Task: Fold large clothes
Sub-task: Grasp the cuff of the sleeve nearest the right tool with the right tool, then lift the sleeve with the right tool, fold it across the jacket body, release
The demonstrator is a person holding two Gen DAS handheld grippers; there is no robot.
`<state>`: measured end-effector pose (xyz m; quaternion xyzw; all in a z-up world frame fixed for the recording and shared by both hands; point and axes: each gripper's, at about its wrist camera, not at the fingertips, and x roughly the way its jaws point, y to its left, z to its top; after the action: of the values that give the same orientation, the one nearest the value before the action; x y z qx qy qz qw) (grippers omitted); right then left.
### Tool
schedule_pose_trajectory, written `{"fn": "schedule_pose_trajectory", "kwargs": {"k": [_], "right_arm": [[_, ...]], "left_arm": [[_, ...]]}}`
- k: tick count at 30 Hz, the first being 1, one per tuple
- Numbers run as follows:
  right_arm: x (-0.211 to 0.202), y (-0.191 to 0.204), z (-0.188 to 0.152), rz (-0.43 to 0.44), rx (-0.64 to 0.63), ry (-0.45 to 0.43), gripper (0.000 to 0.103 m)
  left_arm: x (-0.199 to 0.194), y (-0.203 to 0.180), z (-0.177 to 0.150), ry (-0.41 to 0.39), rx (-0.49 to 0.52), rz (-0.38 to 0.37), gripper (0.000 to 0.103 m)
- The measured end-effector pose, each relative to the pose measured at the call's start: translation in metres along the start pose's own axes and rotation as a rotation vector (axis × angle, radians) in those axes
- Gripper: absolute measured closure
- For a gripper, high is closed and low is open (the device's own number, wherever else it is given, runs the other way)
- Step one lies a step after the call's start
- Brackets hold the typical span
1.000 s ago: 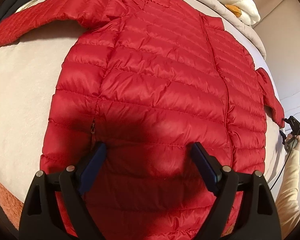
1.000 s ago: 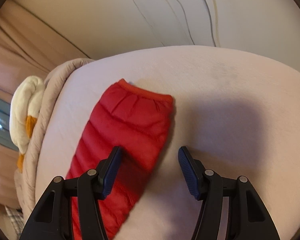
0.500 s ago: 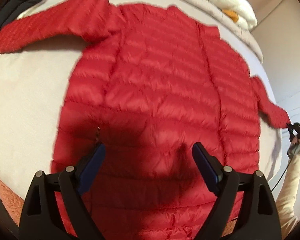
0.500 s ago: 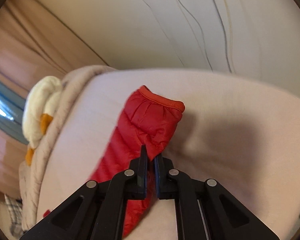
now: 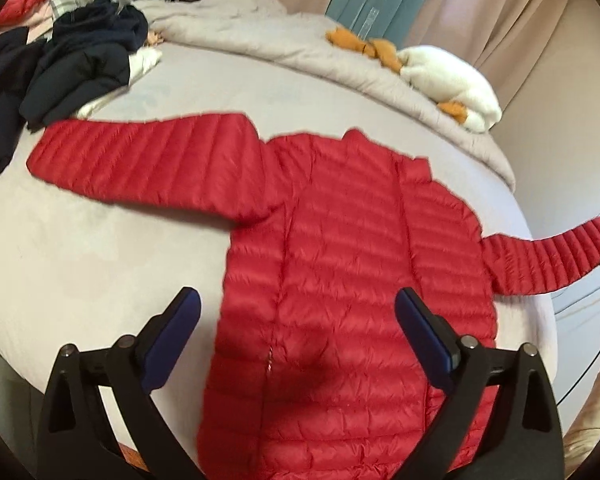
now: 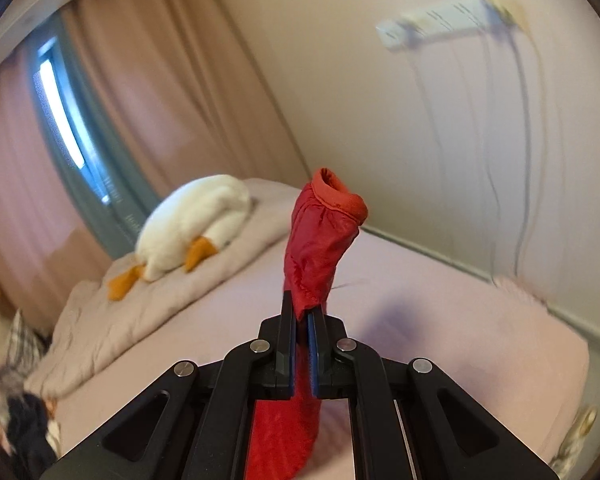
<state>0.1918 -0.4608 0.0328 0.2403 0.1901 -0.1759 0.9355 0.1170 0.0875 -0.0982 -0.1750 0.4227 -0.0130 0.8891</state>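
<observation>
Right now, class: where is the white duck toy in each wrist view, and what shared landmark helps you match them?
Left wrist: duck upper right, on the folded blanket.
Right wrist: duck left of centre, on the same blanket.
Shared landmark: the red jacket sleeve.

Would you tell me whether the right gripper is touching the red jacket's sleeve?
Touching. The right wrist view shows the right gripper shut on the sleeve, fabric pinched between its fingers.
</observation>
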Motion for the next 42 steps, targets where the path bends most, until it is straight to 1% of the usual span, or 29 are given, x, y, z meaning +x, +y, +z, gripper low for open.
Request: {"fn": "schedule_pose_trajectory", "kwargs": {"k": [3,10,14,16,17,18,21,23,26,29,33,36,40,42], "right_arm": [[-0.01,0.032,-0.002,0.034,-0.073,-0.019,0.097],[-0.027,0.102,-0.013,0.198,-0.193,-0.009,0.097],[-0.033,0.134,-0.022,0.285,-0.249,0.006,0.097],[-0.034,0.152,-0.033,0.338,-0.29,0.021,0.097],[-0.034,0.159,-0.039,0.361,-0.308,0.03,0.097],[-0.032,0.162,-0.041,0.376,-0.318,0.037,0.097],[-0.031,0.184,-0.061,0.457,-0.344,0.099,0.097],[-0.029,0.202,-0.076,0.491,-0.382,0.138,0.097],[-0.024,0.226,-0.097,0.52,-0.439,0.179,0.097],[-0.018,0.245,-0.114,0.542,-0.473,0.221,0.097],[-0.019,0.257,-0.141,0.568,-0.51,0.281,0.097],[-0.022,0.263,-0.156,0.596,-0.522,0.333,0.097],[-0.021,0.269,-0.178,0.616,-0.543,0.391,0.097],[-0.016,0.274,-0.193,0.629,-0.548,0.444,0.097]], "left_arm": [[-0.014,0.008,0.008,-0.042,-0.012,0.004,0.004],[-0.041,0.017,0.024,-0.116,-0.04,0.022,0.002],[-0.053,0.019,0.026,-0.147,-0.055,0.015,0.001],[-0.056,0.021,0.026,-0.155,-0.064,0.013,0.001],[-0.056,0.022,0.026,-0.159,-0.068,0.006,0.001],[-0.058,0.024,0.025,-0.171,-0.076,-0.018,0.0],[-0.061,0.031,0.02,-0.185,-0.115,-0.068,0.0],[-0.061,0.034,0.019,-0.183,-0.128,-0.08,0.0],[-0.06,0.039,0.019,-0.171,-0.15,-0.066,0.0],[-0.062,0.046,0.016,-0.168,-0.17,-0.067,0.0],[-0.065,0.056,0.014,-0.171,-0.191,-0.045,0.0],[-0.064,0.059,0.012,-0.163,-0.197,-0.029,0.0],[-0.062,0.059,0.01,-0.156,-0.182,-0.017,0.0],[-0.06,0.059,0.008,-0.152,-0.179,-0.012,0.0]]}}
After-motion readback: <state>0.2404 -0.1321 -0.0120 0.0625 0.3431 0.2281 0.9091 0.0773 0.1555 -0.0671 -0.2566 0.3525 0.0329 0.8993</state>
